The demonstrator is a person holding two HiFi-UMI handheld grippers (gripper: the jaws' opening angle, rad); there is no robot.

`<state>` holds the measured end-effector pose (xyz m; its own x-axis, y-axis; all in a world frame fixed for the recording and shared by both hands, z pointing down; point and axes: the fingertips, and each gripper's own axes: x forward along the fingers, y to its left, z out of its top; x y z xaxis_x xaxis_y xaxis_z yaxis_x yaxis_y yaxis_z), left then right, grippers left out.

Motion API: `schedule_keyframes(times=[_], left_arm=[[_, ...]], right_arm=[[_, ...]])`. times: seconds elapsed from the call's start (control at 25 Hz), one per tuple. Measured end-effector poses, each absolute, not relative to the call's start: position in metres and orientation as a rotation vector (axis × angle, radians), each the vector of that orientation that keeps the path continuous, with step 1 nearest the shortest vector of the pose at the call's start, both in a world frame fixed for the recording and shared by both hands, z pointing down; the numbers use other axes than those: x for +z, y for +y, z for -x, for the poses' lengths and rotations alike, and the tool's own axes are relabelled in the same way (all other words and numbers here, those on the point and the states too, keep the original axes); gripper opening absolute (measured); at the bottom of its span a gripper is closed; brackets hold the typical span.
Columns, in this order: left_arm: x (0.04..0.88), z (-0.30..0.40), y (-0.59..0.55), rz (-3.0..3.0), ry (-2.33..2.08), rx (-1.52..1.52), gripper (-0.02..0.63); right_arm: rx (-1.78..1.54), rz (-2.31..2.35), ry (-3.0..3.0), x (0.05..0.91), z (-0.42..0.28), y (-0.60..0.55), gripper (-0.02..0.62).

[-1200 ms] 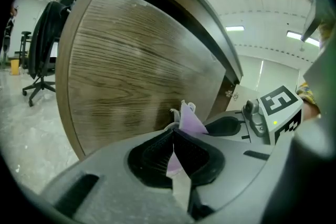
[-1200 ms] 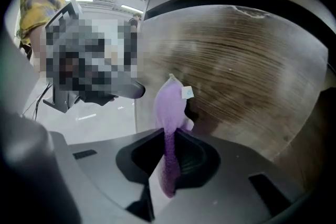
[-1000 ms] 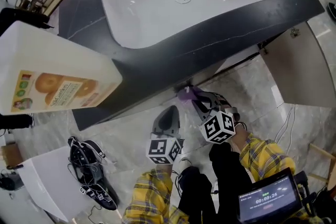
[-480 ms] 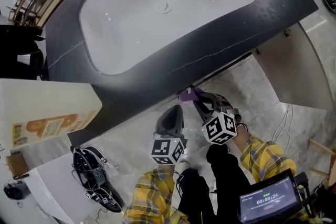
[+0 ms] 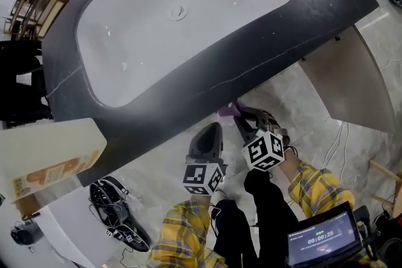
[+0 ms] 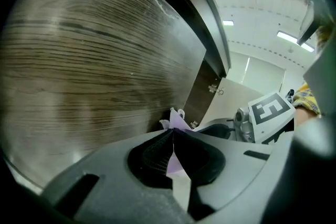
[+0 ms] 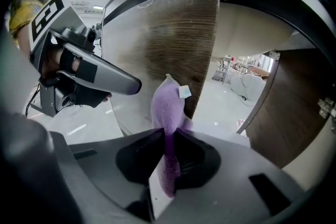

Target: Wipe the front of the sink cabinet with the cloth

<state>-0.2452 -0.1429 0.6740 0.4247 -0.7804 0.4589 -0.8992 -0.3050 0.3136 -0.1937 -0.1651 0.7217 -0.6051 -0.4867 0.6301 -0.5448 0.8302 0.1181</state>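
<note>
The dark countertop (image 5: 264,41) with its white basin (image 5: 188,16) overhangs the wood-grain cabinet front (image 6: 89,60), which also fills the right gripper view (image 7: 178,44). A purple cloth (image 7: 167,107) with a small white tag is pinched in my right gripper (image 7: 168,134), shut on it. The cloth's free end sits against the cabinet front near the door's edge. From the head view the cloth (image 5: 227,112) peeks out just under the counter edge at my right gripper (image 5: 240,115). My left gripper (image 5: 213,130) is beside it, shut with nothing held (image 6: 172,132).
An open cabinet door (image 5: 352,85) swings out at the right. A pale carton with an orange label (image 5: 47,160) blocks the lower left. Black cables and gear (image 5: 113,213) lie on the marble floor. A timer screen (image 5: 320,238) is at the bottom right.
The head view has swung, so the sink now sits further left and higher. My right gripper has edged slightly right with the cloth. The left gripper has hardly moved.
</note>
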Motion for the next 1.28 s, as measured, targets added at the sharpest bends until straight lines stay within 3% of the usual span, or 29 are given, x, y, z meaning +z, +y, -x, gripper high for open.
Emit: schedule_keyframes(times=[0.76, 1.28], left_arm=[[0.627, 0.208, -0.139, -2.181, -1.406, 0.335, 0.008], [0.556, 0.233, -0.099, -2.236, -1.475, 0.305, 0.007]], right_arm=[[0.185, -0.898, -2.336, 0.665, 0.147, -0.163, 0.041], [0.102, -0.951, -2.423, 0.572, 0.177, -0.13, 0.041]])
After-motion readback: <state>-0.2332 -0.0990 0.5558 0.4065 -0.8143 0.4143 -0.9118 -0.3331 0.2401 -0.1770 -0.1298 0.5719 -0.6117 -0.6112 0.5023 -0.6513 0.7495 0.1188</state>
